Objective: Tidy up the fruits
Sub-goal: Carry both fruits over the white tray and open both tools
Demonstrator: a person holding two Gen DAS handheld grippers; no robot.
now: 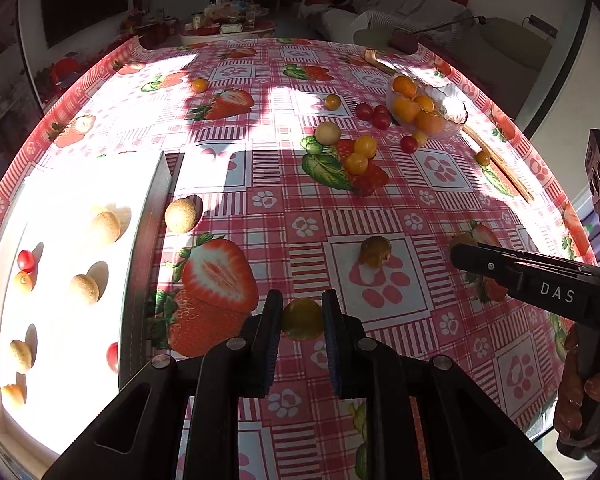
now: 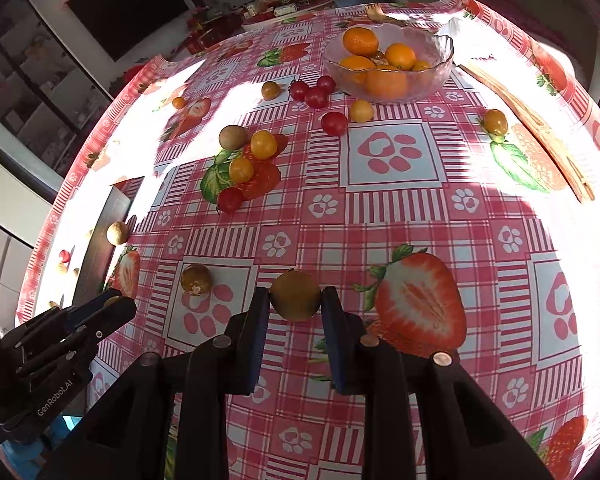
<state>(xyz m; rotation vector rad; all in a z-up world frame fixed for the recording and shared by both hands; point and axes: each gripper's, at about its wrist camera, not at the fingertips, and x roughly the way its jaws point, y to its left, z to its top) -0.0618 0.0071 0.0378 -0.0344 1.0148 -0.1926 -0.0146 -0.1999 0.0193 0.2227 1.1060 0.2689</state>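
My left gripper point(image 1: 302, 318) is shut on a small yellow tomato point(image 1: 302, 319) just above the tablecloth, right of the white tray point(image 1: 148, 216). My right gripper point(image 2: 295, 298) is shut on a brown longan point(image 2: 295, 296); it shows in the left wrist view point(image 1: 466, 246) at the right. The left gripper shows in the right wrist view point(image 2: 114, 306) at the lower left. A yellow tomato point(image 1: 375, 251) lies between them, also in the right wrist view point(image 2: 196, 279). The tray holds several longans point(image 1: 85, 289) and tomatoes point(image 1: 26, 261). A loose longan point(image 1: 180, 215) lies beside the tray.
A glass bowl point(image 2: 440, 68) of oranges stands at the far right. Red and yellow tomatoes point(image 2: 263, 145) and a longan point(image 2: 233, 137) lie scattered mid-table. A wooden utensil point(image 2: 540, 128) lies near the right edge. The table edge curves close at left and right.
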